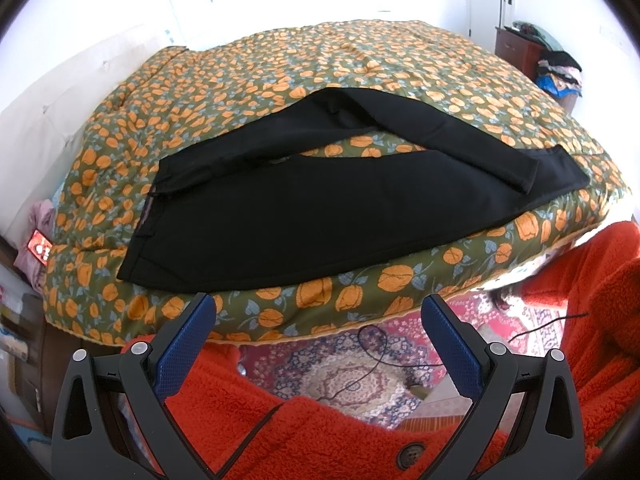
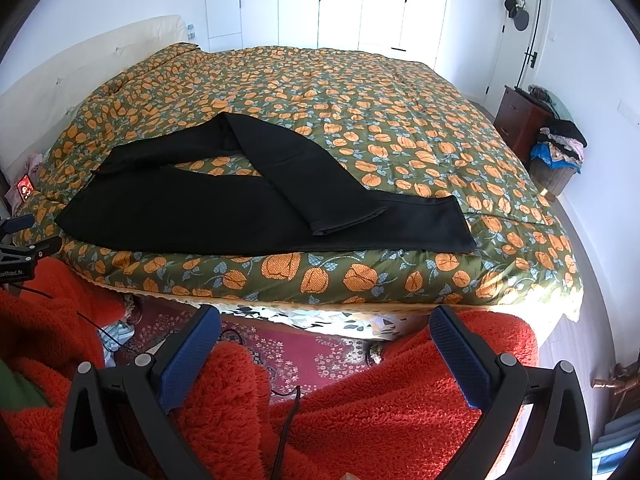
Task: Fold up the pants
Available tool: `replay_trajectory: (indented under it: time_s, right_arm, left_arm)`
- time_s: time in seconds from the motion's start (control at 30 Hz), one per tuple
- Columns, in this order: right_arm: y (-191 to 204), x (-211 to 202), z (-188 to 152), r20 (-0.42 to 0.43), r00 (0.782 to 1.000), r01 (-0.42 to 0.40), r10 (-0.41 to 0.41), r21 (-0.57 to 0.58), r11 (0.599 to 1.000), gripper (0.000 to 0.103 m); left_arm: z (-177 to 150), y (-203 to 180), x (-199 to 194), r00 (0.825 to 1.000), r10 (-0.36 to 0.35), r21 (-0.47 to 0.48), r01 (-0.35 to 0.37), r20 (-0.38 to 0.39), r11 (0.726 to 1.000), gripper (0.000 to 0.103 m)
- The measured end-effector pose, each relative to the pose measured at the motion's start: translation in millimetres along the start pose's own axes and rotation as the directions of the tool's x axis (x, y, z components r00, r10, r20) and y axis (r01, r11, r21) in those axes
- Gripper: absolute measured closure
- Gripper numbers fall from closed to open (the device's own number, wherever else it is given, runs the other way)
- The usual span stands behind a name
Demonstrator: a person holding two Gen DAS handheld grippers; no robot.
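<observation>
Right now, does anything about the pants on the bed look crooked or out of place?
Yes. The black pants lie on the floral quilt, but the far leg crosses diagonally over the near leg, leaving a gap of quilt between them. Both grippers are open and away from the cloth.

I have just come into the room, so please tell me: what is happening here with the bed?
A person in a red fleece coat holds two grippers before a bed. Black pants lie on the flowered quilt, one leg folded across the other. The left gripper and right gripper are open, away from the pants.
</observation>
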State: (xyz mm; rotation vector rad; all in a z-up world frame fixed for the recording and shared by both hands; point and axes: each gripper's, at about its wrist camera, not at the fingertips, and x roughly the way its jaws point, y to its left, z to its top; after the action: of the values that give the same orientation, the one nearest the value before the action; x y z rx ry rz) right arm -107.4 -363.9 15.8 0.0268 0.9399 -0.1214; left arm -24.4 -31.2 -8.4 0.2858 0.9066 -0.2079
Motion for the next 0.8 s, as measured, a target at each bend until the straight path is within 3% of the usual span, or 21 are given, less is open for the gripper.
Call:
replay_trajectory:
  time_s: [0.8]
  right_arm:
    - [3.5,-1.5,5.3,-0.007,0.999,0.051,-0.051,-0.036,0.998,0.000]
  left_arm:
    - [2.4,-0.7,-0.2,1.000,-0.007,0.014,0.008,-0.020,1.000,0.001]
